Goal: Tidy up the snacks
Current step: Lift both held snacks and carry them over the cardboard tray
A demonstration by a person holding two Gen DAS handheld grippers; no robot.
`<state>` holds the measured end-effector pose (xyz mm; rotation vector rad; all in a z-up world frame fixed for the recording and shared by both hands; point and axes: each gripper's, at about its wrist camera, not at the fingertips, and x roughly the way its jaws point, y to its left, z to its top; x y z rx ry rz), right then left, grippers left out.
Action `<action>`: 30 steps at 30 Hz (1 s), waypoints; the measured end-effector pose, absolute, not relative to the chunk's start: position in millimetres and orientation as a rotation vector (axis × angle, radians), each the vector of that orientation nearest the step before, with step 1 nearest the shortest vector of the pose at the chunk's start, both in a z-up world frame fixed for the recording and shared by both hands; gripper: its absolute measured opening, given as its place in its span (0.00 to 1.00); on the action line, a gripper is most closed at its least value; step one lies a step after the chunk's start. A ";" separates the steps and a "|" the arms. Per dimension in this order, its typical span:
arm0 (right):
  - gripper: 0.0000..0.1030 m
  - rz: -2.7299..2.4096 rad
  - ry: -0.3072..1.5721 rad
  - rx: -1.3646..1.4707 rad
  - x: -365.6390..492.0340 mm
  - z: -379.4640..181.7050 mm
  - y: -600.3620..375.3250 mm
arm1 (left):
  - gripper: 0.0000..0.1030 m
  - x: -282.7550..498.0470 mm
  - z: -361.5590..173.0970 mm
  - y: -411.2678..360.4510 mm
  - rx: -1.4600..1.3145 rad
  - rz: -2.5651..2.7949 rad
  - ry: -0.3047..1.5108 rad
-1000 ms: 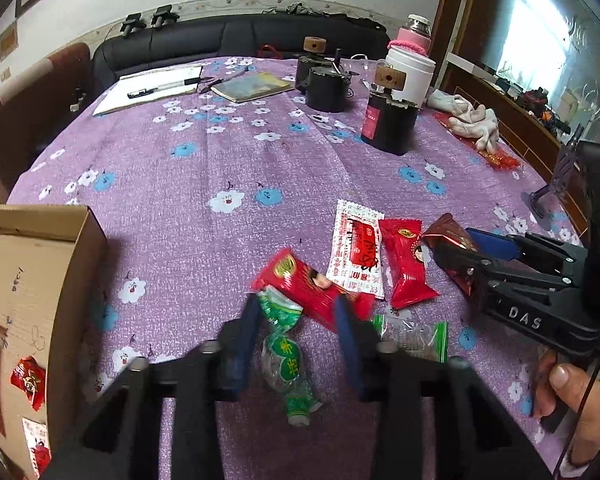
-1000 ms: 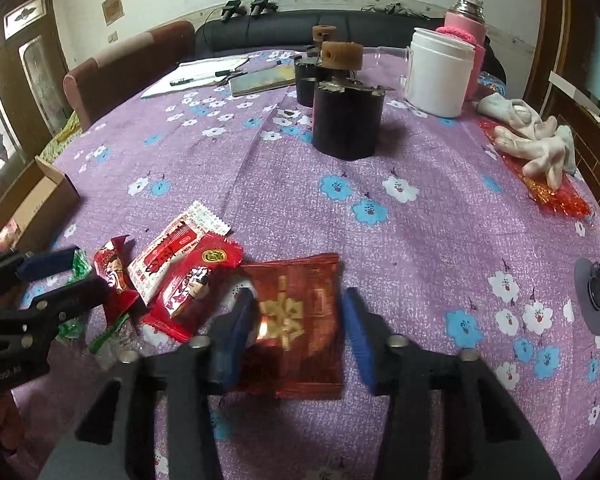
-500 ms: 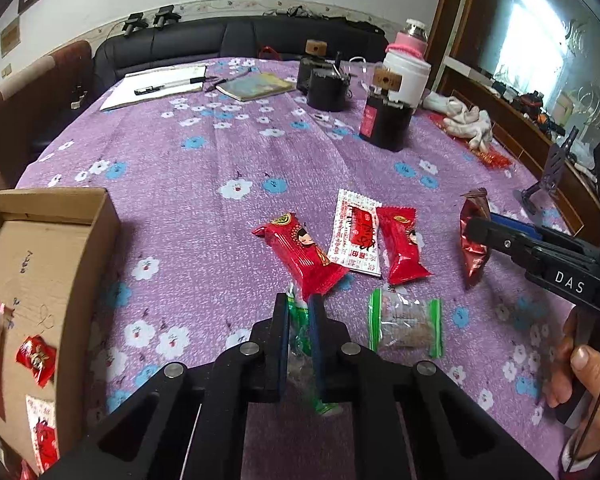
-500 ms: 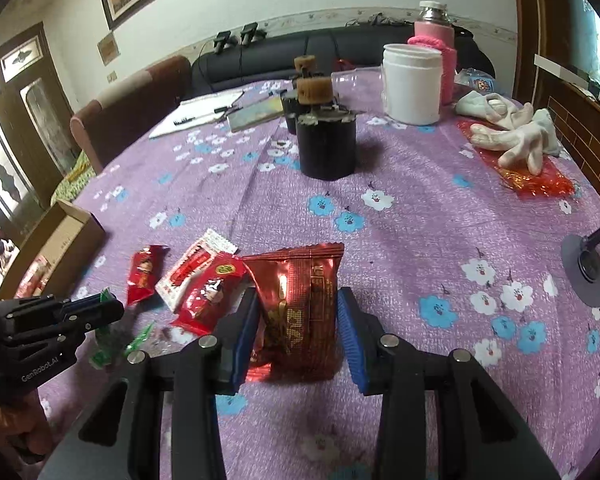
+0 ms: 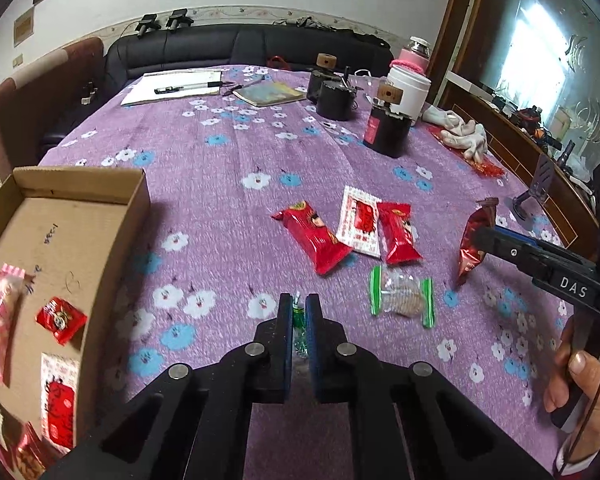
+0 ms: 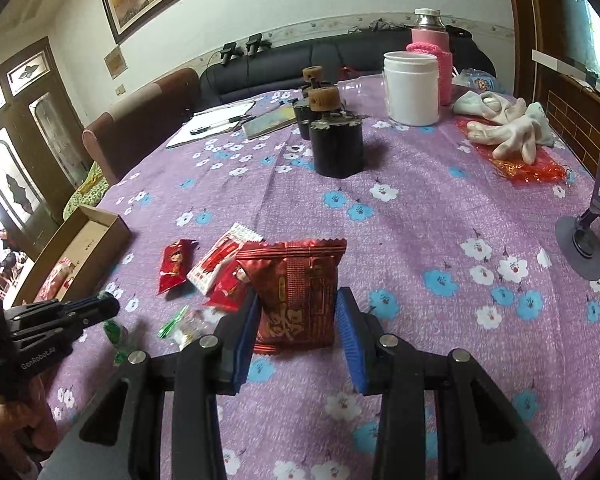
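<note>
Pinching a green candy wrapper in the left gripper, right gripper jaws clamped on a dark red snack packet above the counter.

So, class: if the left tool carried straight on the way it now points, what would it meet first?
Probably the long red snack packet, the nearest thing ahead of the left tool, which is shut on a green wrapped candy. Depth is uncertain, though.

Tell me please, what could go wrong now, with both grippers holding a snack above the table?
The left gripper pinches only the end of the thin green packet, so it may slip out before reaching the box. The right gripper holds the red bag by its lower part; the bag could tip or get crushed.
</note>
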<state>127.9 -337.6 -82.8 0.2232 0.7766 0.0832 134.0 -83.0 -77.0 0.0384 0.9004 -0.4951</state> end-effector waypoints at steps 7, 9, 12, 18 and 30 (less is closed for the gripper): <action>0.36 0.102 0.768 0.215 119.2 -80.1 -329.6 | 0.02 120.1 -73.5 -81.6 0.037 -0.514 0.872; 0.36 0.104 0.767 0.217 118.3 -79.9 -329.4 | 0.02 118.0 -71.0 -79.5 0.034 -0.515 0.866; 0.36 0.109 0.759 0.223 115.0 -76.9 -328.2 | 0.02 113.5 -66.2 -75.8 0.031 -0.514 0.856; 0.36 0.124 0.741 0.218 110.7 -67.1 -322.4 | 0.02 105.3 -51.4 -64.2 0.025 -0.495 0.824; 0.35 0.210 0.711 0.188 106.8 -45.5 -282.5 | 0.02 95.3 -23.2 -14.1 -0.035 -0.407 0.769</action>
